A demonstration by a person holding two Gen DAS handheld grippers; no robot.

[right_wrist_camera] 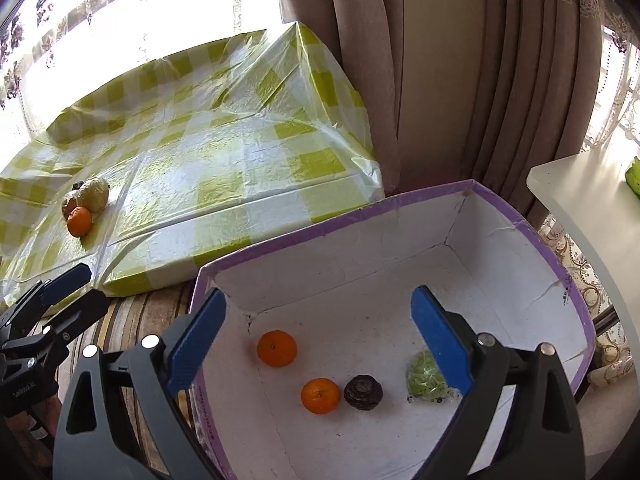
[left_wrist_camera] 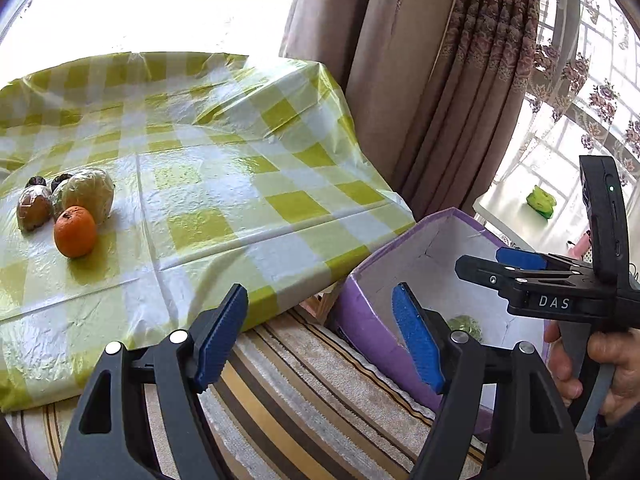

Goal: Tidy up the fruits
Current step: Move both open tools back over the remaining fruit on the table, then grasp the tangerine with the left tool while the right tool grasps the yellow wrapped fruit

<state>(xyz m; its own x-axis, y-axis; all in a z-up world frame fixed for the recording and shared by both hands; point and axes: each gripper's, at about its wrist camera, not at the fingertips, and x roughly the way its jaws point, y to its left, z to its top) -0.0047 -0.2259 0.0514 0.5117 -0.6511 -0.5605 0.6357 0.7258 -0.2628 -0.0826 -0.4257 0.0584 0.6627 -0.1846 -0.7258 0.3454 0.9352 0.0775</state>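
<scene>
A purple box (right_wrist_camera: 404, 196) with a white inside stands on the floor beside the table. It holds two oranges (right_wrist_camera: 277, 348) (right_wrist_camera: 320, 395), a dark fruit (right_wrist_camera: 363, 392) and a wrapped green fruit (right_wrist_camera: 425, 376). On the green-checked tablecloth (left_wrist_camera: 224, 184) lie an orange (left_wrist_camera: 75, 231), two wrapped fruits (left_wrist_camera: 88, 194) (left_wrist_camera: 34, 208) and dark fruits (left_wrist_camera: 60, 180) behind them. My right gripper (right_wrist_camera: 320, 332) is open and empty over the box. My left gripper (left_wrist_camera: 320, 332) is open and empty above the table's near edge, right of the fruits. The box also shows in the left wrist view (left_wrist_camera: 368, 320).
Heavy brown curtains (right_wrist_camera: 440, 80) hang behind the box and table. A white side table (right_wrist_camera: 580, 208) with something green on it stands at the right. A striped rug (left_wrist_camera: 300, 400) covers the floor below the grippers.
</scene>
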